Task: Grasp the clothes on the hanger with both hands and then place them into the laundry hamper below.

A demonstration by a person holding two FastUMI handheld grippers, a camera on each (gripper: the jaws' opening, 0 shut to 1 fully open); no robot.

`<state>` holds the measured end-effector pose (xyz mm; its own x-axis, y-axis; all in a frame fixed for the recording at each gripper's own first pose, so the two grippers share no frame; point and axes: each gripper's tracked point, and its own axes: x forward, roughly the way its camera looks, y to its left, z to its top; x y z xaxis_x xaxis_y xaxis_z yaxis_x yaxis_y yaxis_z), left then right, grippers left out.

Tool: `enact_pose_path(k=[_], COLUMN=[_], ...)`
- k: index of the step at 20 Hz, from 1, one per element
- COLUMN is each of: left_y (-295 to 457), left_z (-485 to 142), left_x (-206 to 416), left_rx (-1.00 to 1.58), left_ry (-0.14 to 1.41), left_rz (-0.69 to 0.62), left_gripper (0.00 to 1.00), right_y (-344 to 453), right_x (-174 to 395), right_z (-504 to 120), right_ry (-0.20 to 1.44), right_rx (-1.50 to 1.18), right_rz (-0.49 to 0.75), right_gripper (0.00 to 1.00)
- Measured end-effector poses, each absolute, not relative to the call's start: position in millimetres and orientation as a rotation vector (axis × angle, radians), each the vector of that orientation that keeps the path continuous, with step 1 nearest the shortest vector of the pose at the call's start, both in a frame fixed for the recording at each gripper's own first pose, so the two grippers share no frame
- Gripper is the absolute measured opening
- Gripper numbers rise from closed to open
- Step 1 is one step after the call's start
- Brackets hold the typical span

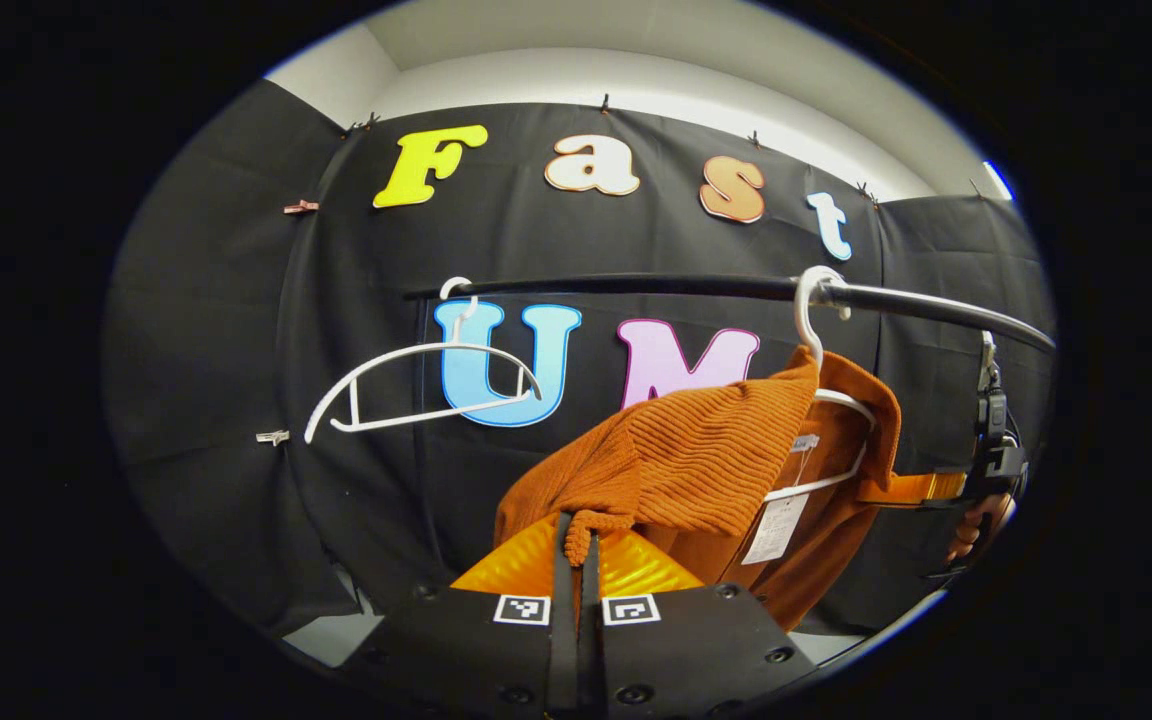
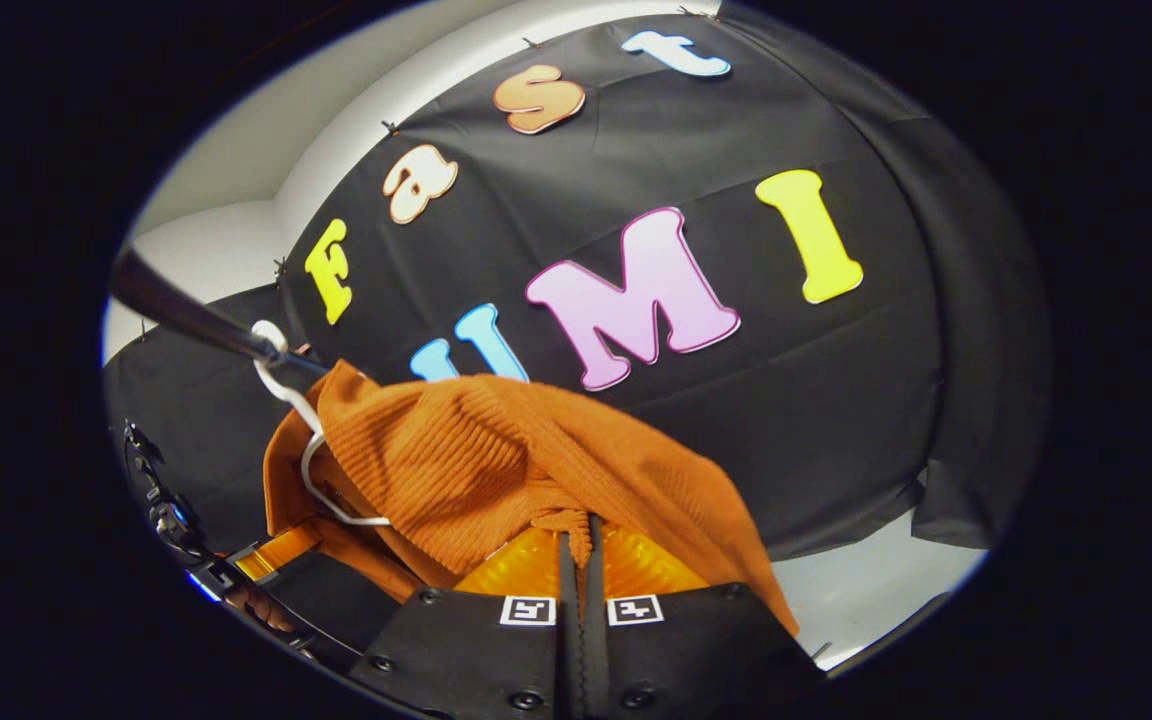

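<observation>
Rust ribbed sweater (image 1: 696, 450) half off white hanger (image 1: 821, 400) near rail's (image 1: 936, 305) right end, left gripper (image 1: 577, 535) and right gripper (image 2: 577, 535) each clamped on sweater edge, bare hanger (image 1: 416, 385) at rail's left end

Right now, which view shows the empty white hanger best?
The left gripper view: the empty hanger hangs whole from the rail, left of the orange sweater. In the right gripper view I can make out the sweater's own hanger, not the empty one.
</observation>
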<state>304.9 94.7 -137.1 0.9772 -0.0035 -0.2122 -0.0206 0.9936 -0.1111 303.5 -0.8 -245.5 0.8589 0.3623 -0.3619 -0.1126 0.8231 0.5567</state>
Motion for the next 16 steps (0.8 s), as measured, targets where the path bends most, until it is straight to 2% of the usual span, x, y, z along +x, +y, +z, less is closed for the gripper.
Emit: enact_pose_path(k=[4,10,13,14,16], left_y=[112.1,129.4,126.6,128.4,135.4], left_z=[-120.3,-124.5,-140.4,-143.6,-162.3], left_x=[312.2,329.1,328.3,328.2,333.0], left_rx=[-0.099,-0.096,-0.101,-0.092,-0.093], left_ry=[0.184,0.197,0.236,0.240,0.263], left_rz=[0.040,0.061,0.056,0.059,0.070], left_gripper=[0.05,0.05,0.05,0.05,0.05], right_y=[-25.4,-67.4,-67.5,-65.6,-61.2], right_x=[323.2,353.3,359.5,358.5,350.1], right_z=[-221.6,-194.7,-231.3,-241.7,-265.5], right_ry=[0.375,0.207,0.287,0.303,0.338], right_rx=[0.519,0.481,0.472,0.472,0.473], right_rz=[0.205,0.039,0.018,0.014,0.010], right_gripper=[0.04,0.04,0.04,0.08,0.04])
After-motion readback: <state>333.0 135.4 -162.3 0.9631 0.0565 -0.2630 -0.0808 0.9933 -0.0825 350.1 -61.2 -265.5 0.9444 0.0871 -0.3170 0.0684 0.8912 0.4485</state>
